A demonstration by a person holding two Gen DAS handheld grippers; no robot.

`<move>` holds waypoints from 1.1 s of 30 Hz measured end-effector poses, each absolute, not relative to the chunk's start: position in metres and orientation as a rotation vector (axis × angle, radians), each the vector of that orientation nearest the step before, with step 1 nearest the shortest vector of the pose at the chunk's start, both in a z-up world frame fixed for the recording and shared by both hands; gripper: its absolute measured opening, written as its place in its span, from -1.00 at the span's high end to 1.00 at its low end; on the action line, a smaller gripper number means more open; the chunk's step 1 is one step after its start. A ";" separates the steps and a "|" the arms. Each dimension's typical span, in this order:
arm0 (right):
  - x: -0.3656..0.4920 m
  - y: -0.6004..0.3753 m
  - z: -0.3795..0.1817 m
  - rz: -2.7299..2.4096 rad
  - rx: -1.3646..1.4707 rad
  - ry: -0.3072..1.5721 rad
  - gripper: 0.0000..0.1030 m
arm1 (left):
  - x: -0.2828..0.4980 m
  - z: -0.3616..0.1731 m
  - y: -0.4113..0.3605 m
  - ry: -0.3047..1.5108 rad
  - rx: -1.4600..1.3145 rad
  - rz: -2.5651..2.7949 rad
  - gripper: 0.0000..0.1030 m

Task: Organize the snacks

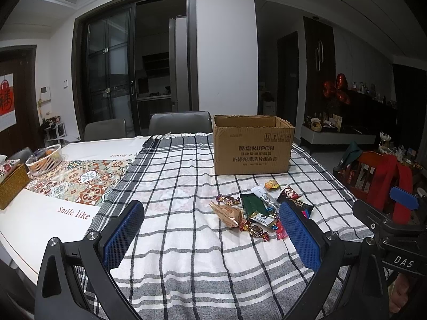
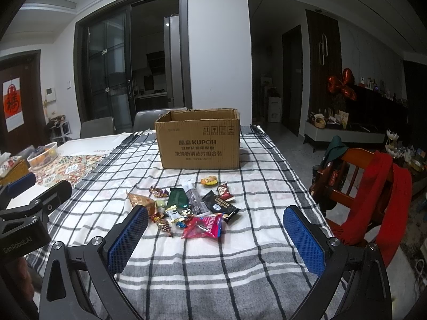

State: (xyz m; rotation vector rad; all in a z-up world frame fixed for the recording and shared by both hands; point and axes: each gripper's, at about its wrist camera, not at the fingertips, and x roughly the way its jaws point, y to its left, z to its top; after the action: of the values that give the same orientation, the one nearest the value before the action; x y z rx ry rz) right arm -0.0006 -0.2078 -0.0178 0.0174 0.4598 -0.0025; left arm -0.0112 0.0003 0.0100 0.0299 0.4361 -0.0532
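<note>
A pile of wrapped snacks (image 2: pixel 186 208) lies on the checked tablecloth (image 2: pixel 213 266), also in the left wrist view (image 1: pixel 256 210). It holds a red packet (image 2: pixel 204 226), a black packet (image 2: pixel 220 205), a dark green packet (image 2: pixel 177 197), a gold pyramid pack (image 2: pixel 140 201) and several foil candies. An open cardboard box (image 2: pixel 198 140) stands behind the pile, and shows in the left view (image 1: pixel 252 145). My left gripper (image 1: pixel 210 233) is open and empty, hovering near and left of the pile. My right gripper (image 2: pixel 216 236) is open and empty, just in front of the pile.
A white basket (image 1: pixel 44 160) and a woven tissue box (image 1: pixel 12 184) sit on a patterned runner at the table's left. Grey chairs (image 1: pixel 180 122) stand behind the table. A wooden chair with a red scarf (image 2: pixel 373 186) stands at the right edge.
</note>
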 end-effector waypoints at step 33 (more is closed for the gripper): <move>0.024 -0.201 -0.040 0.044 0.034 0.540 -0.98 | 0.009 -0.003 -0.001 0.478 0.053 -0.063 -1.00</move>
State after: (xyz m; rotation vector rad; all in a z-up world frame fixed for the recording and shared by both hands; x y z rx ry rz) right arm 0.0241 -0.2015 -0.0402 0.0339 0.5404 0.0442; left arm 0.0087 -0.0011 -0.0033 0.0532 0.4775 -0.0628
